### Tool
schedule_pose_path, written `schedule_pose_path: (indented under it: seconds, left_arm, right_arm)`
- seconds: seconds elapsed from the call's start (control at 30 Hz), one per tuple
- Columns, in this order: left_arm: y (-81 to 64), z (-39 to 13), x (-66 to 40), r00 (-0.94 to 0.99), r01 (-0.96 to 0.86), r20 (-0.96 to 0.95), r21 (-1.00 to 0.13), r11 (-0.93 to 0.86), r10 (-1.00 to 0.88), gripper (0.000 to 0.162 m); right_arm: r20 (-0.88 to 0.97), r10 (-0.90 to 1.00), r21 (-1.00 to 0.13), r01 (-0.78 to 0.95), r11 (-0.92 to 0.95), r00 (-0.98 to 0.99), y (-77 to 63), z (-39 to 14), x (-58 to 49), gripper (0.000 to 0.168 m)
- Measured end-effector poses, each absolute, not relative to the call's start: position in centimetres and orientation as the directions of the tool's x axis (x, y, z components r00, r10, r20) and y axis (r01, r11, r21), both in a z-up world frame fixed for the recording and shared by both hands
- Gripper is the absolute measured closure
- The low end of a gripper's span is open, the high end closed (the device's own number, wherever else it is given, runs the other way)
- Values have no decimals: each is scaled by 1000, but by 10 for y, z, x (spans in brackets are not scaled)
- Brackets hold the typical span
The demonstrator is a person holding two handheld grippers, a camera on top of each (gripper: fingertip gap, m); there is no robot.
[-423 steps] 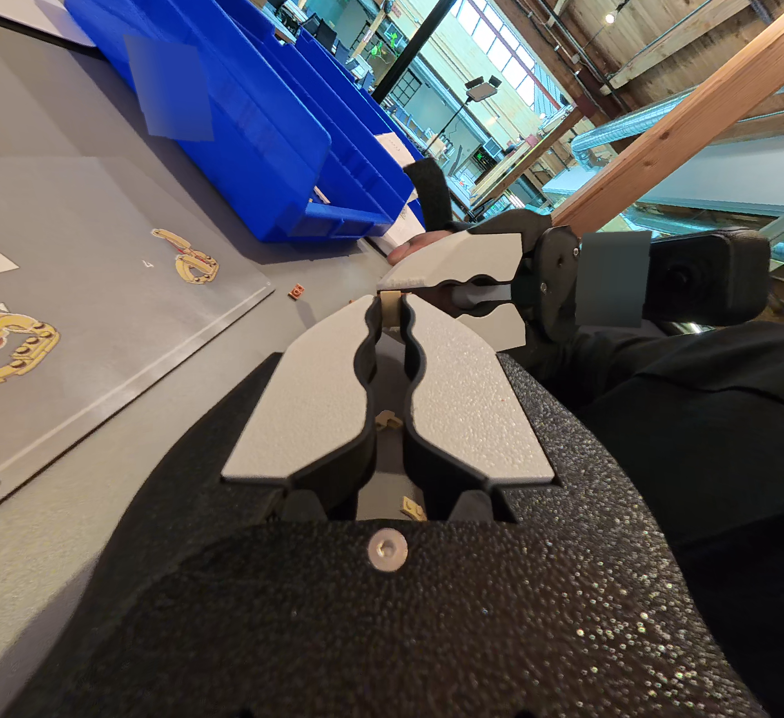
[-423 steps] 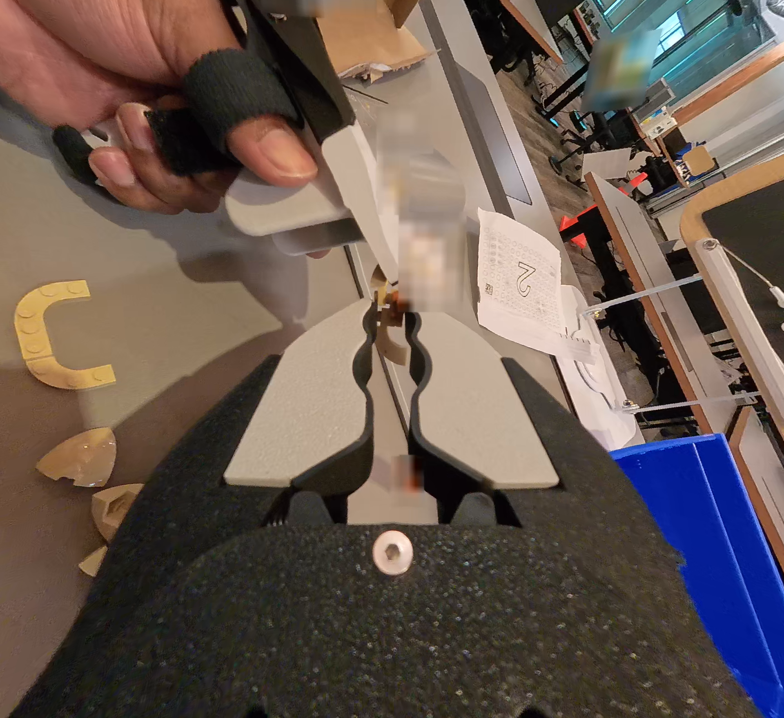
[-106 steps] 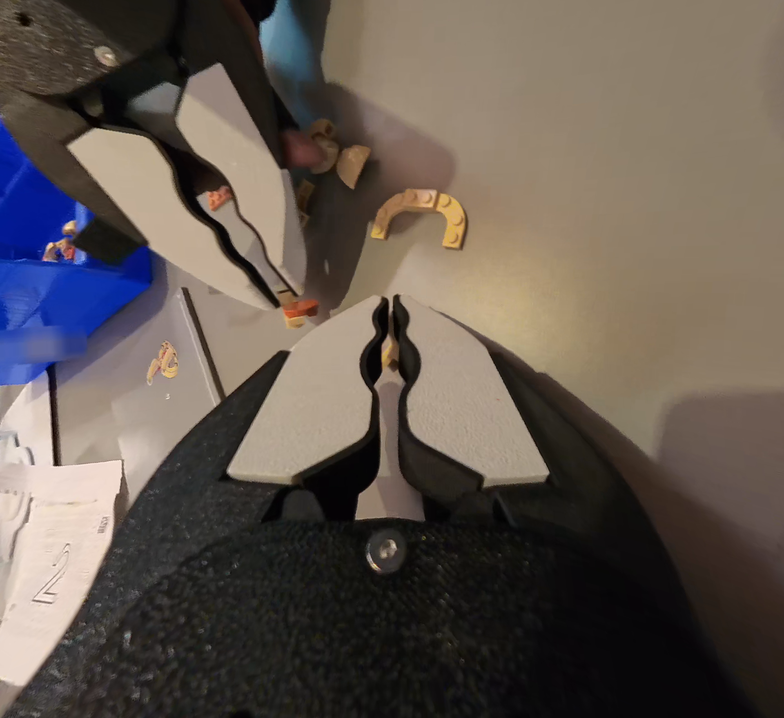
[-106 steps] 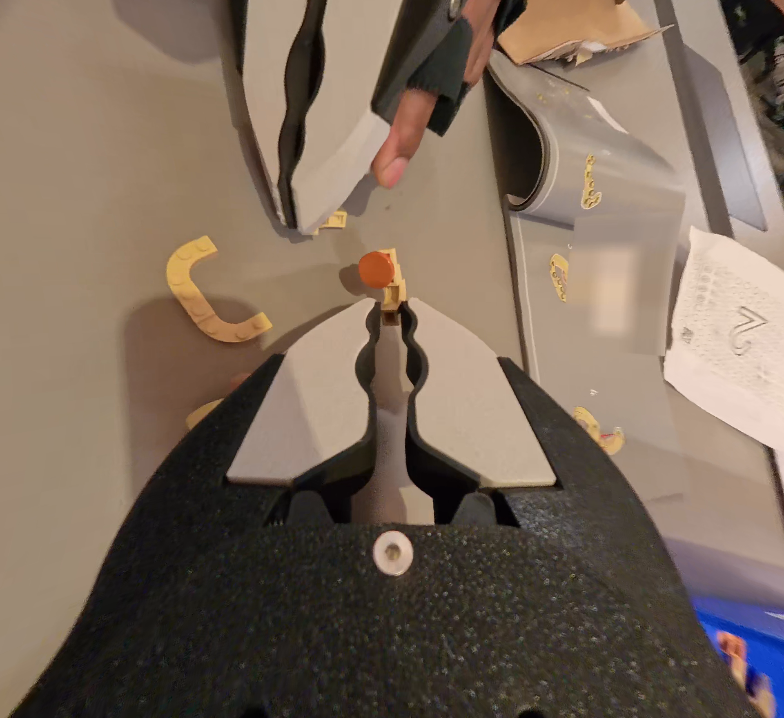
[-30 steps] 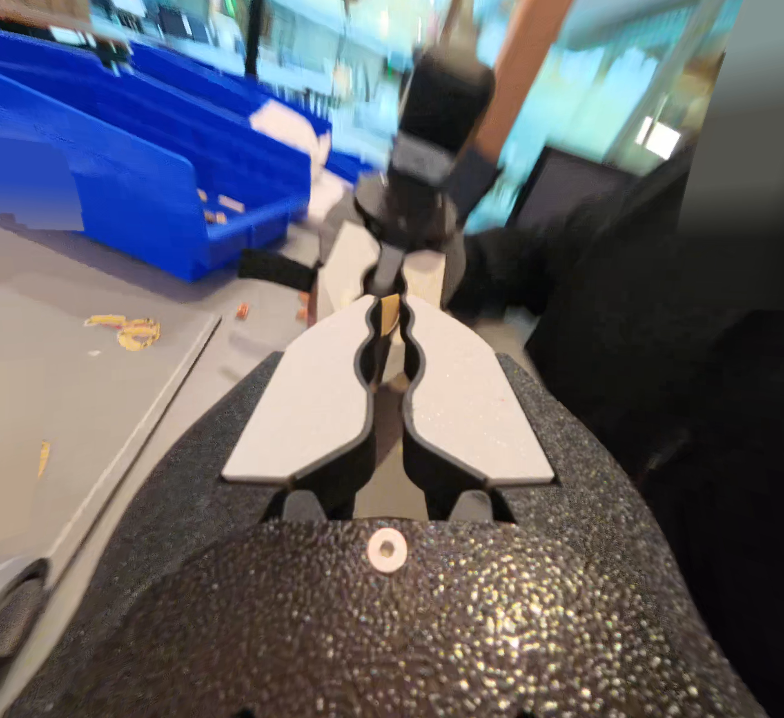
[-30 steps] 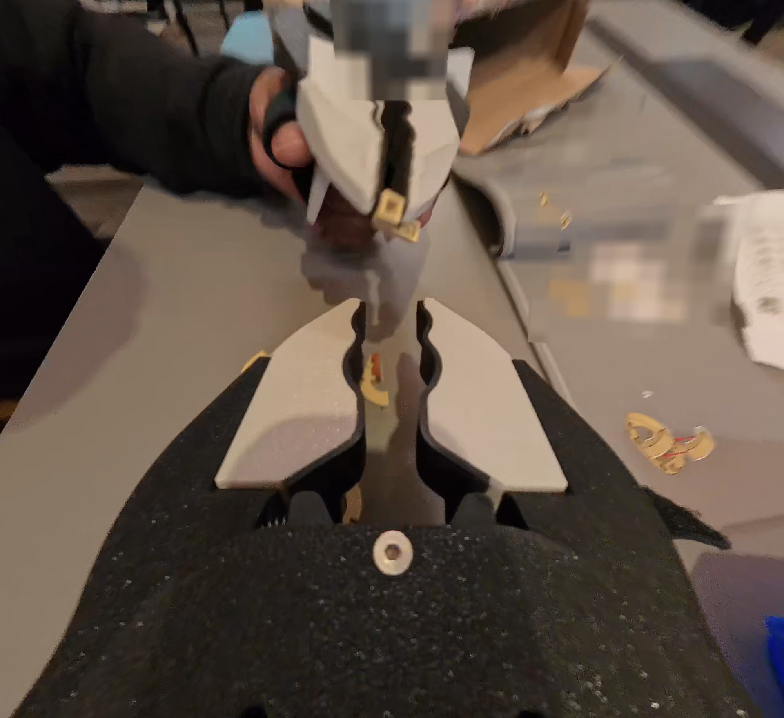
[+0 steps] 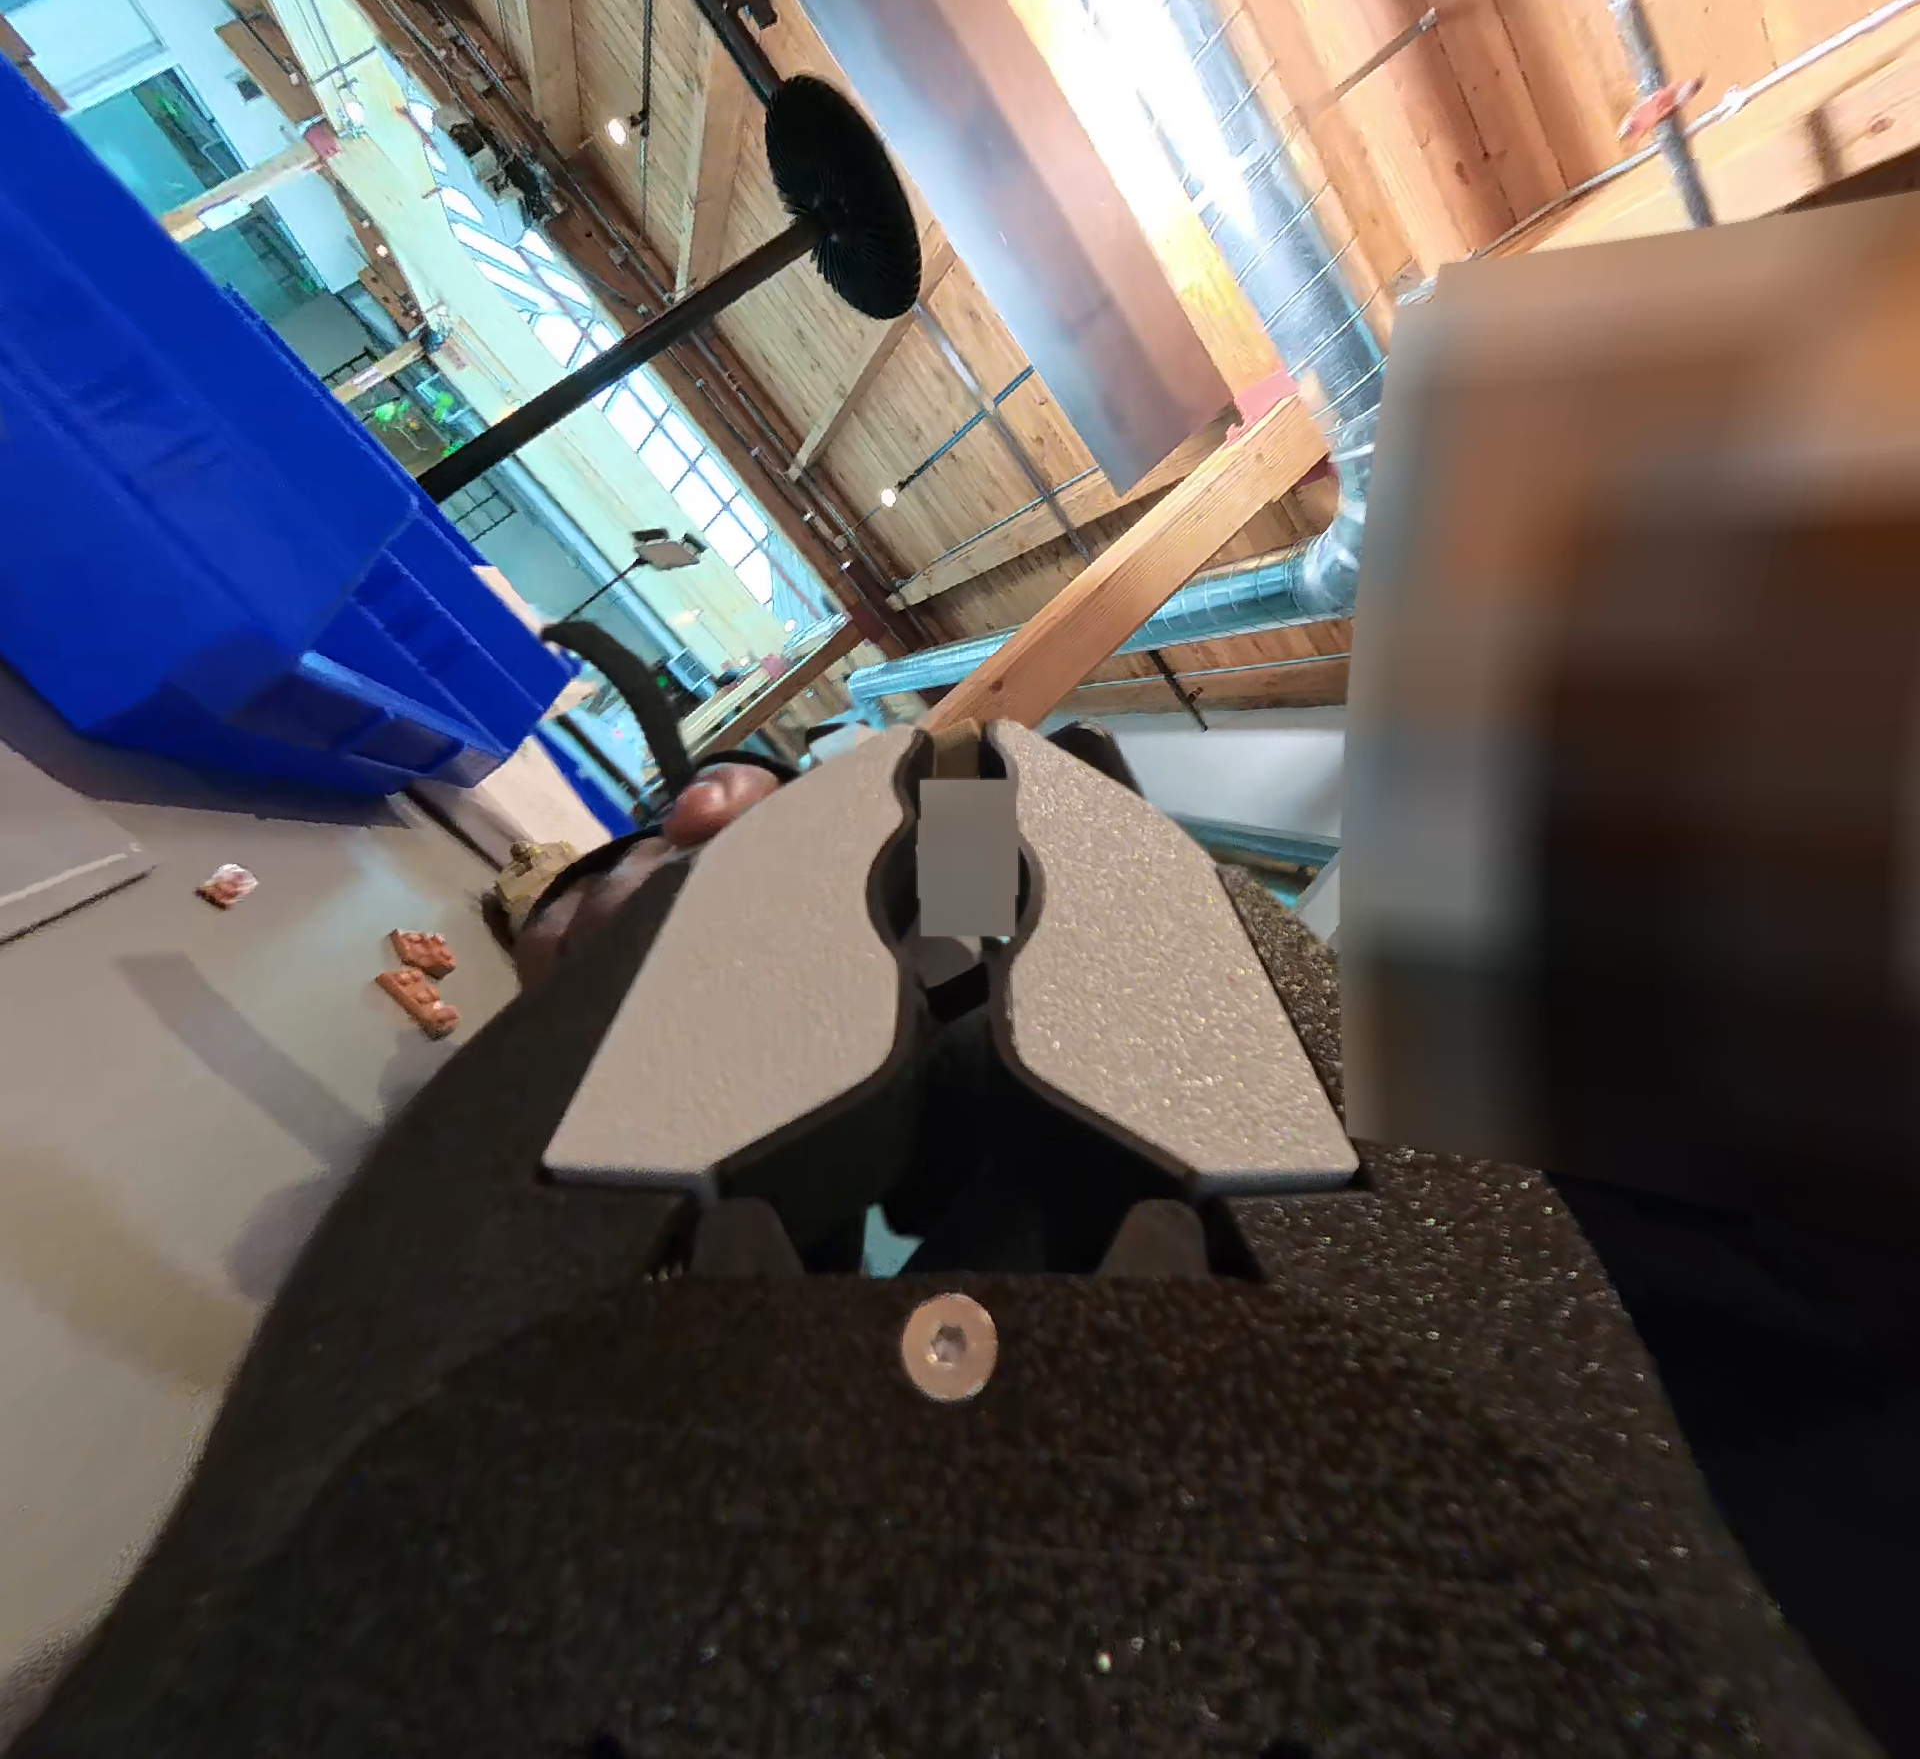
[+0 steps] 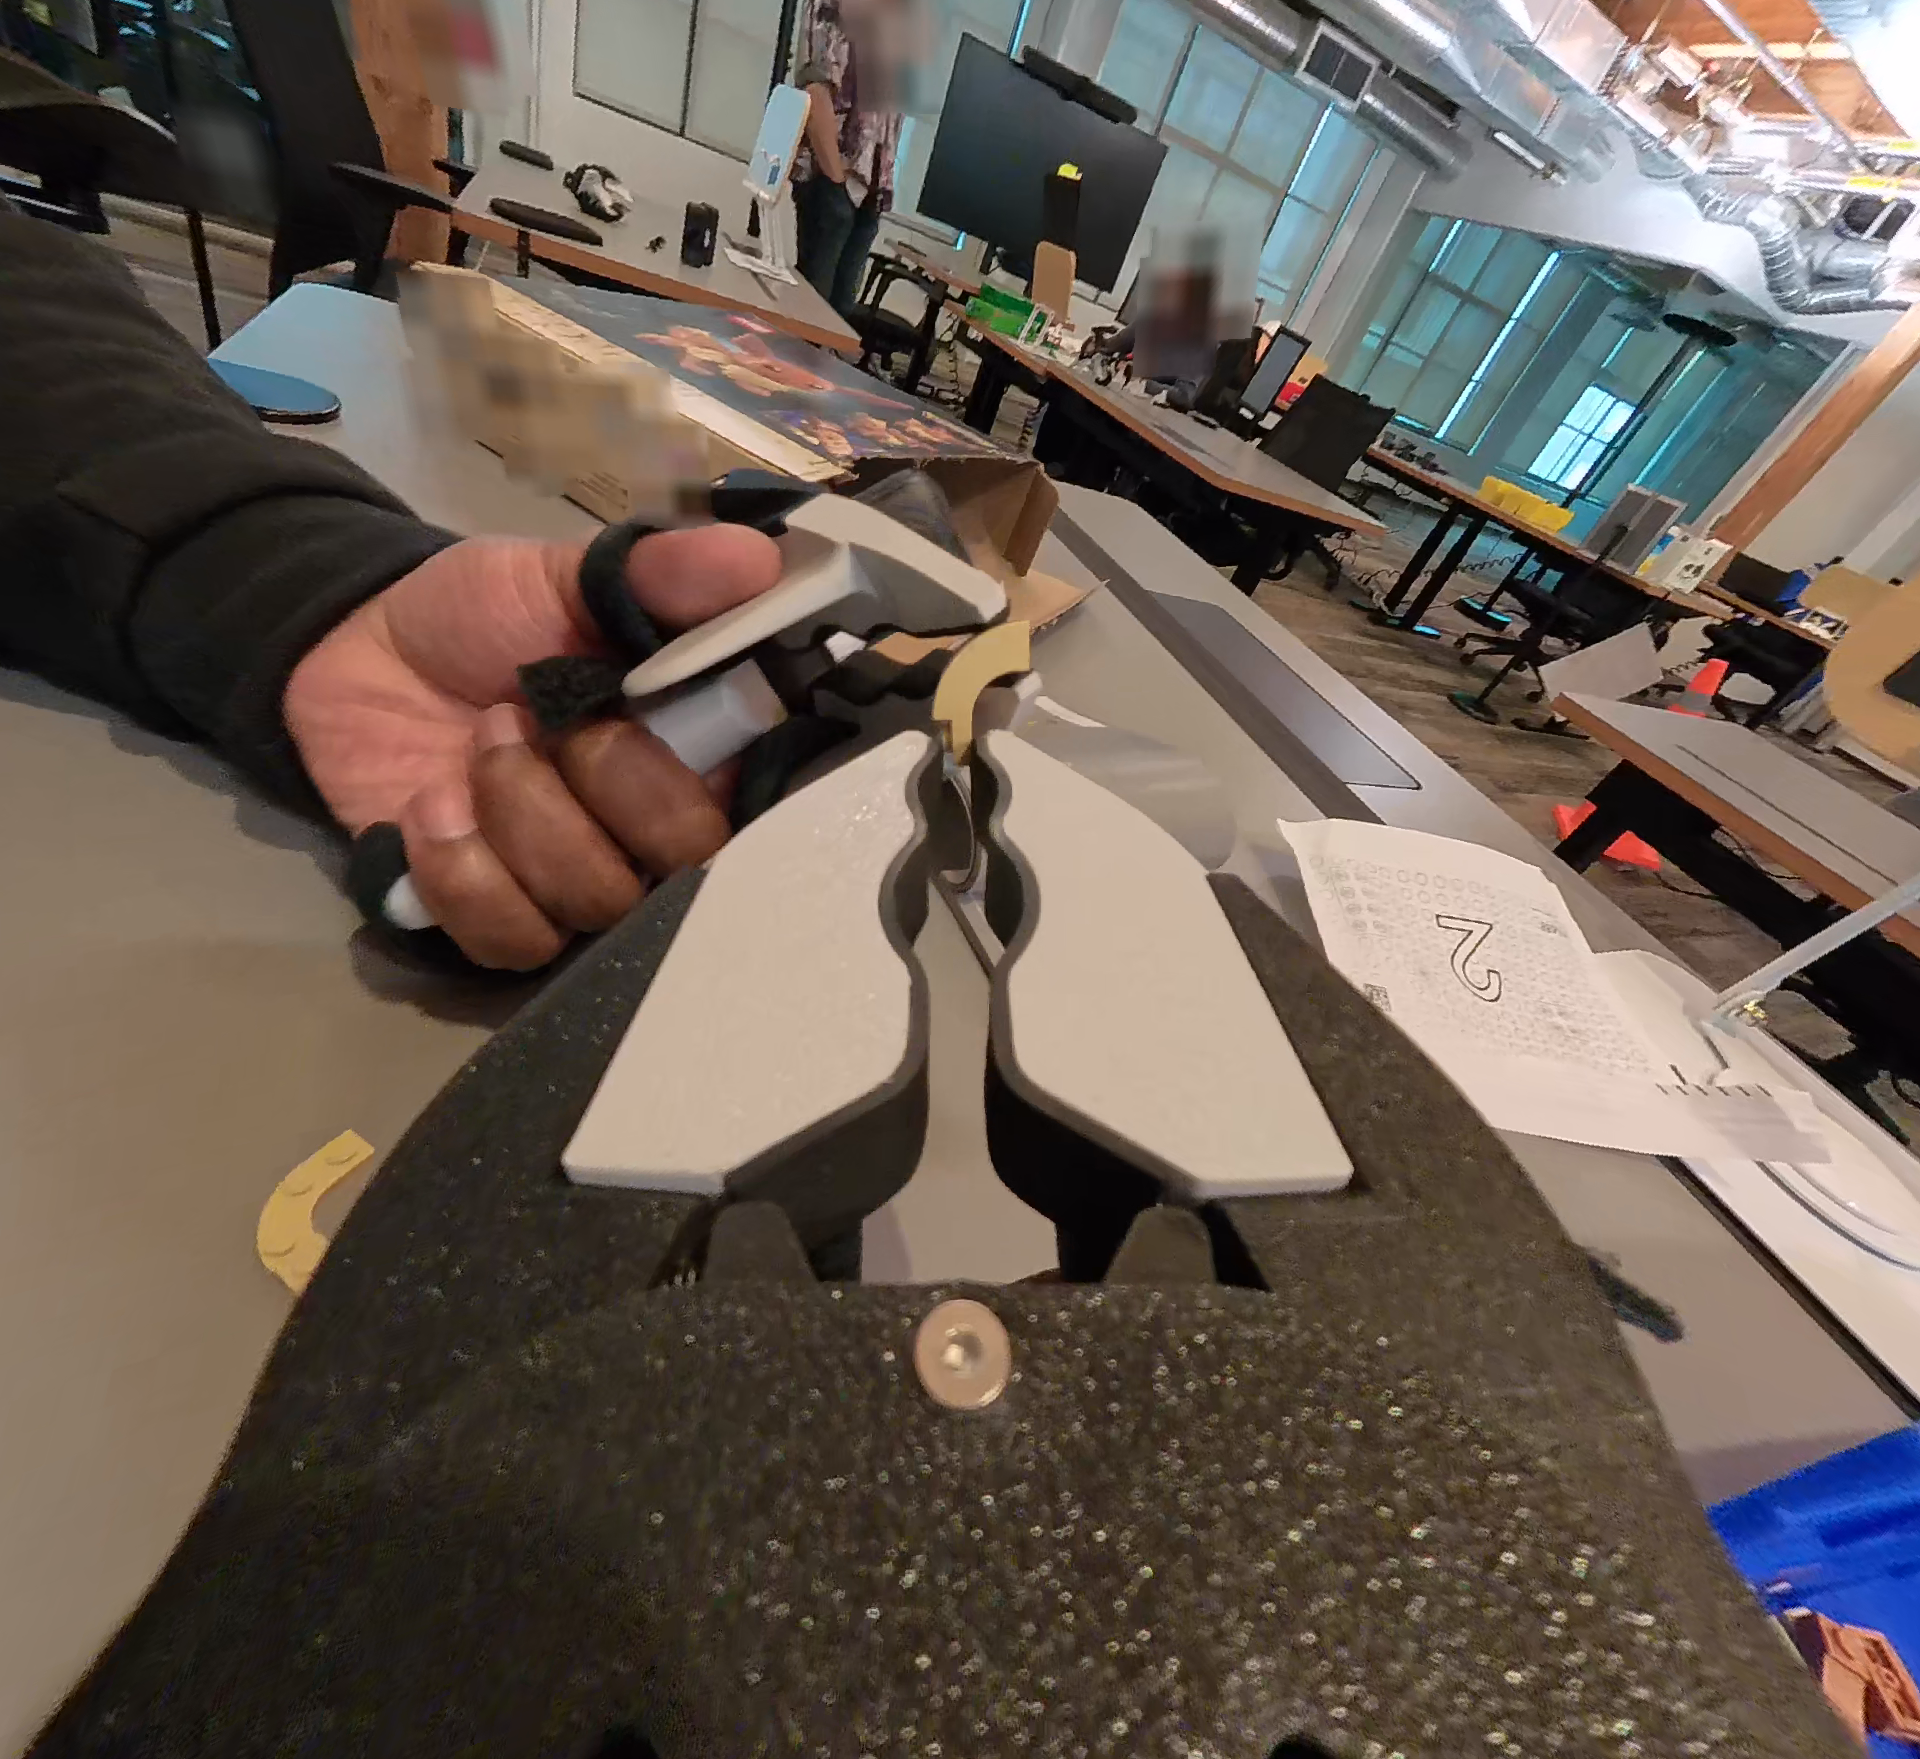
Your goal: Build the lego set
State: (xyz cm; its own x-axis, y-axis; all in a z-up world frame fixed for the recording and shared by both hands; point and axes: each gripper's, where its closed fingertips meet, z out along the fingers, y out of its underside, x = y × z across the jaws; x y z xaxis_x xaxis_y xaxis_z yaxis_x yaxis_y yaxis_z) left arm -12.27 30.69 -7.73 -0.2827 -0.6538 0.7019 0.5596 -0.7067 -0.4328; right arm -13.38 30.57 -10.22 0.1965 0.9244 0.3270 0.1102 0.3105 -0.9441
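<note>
Above the grey worktop (image 8: 156,930), a tan curved piece (image 8: 982,683) is pinched at the tips of the right hand-held gripper (image 8: 961,753). A small tan piece (image 7: 954,745) is clamped in the left hand-held gripper (image 7: 956,759). Loose bricks (image 7: 421,971) and a yellow arch (image 8: 301,1210) are left unplaced, so most building appears undone.

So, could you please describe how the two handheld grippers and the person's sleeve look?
Each gripper, left and right, has two flat, light grey fingers with wavy black inner edges, set in a rough black body with one silver screw. Black fabric loops wrap the person's hand. The sleeve is black.
</note>
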Motion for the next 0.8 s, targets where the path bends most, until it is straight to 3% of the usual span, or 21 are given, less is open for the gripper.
schedule_pose_path:
  seconds: [0.1, 0.17, 0.23, 0.3, 0.4, 0.5, 0.63, 0.8]
  left_arm:
    - [308, -75, -129, -195, 521, 644, -571, -635, -740, 147]
    - [304, -75, -133, -81, 431, 533, -743, -511, -842, 141]
    - [295, -84, -131, 36, 235, 345, -915, -327, -938, 138]
    - [290, -107, -129, 130, -34, 119, -992, -124, -984, 133]
    - [282, -135, -124, 134, -312, -137, -946, 90, -982, 130]
    - [278, -158, -119, 94, -464, -247, -868, 177, -964, 132]
    - [278, -174, -120, 65, -547, -324, -802, 238, -944, 145]
    - [277, -184, -124, 42, -569, -285, -794, 211, -958, 147]
  right_arm:
    - [317, 940, -943, 143, 299, 127, 302, -106, -130, 164]
    - [285, 957, -938, 220, 266, 57, 300, -117, -129, 164]
    - [242, 970, -919, 314, 237, -23, 296, -132, -127, 164]
    - [207, 975, -891, 396, 224, -86, 292, -146, -126, 164]
    - [180, 972, -841, 489, 231, -150, 286, -163, -126, 164]
    - [184, 965, -810, 528, 256, -186, 280, -171, -127, 164]
    - [195, 957, -776, 563, 284, -214, 275, -181, -127, 164]
    - [162, 964, -757, 600, 259, -212, 277, -190, -122, 157]
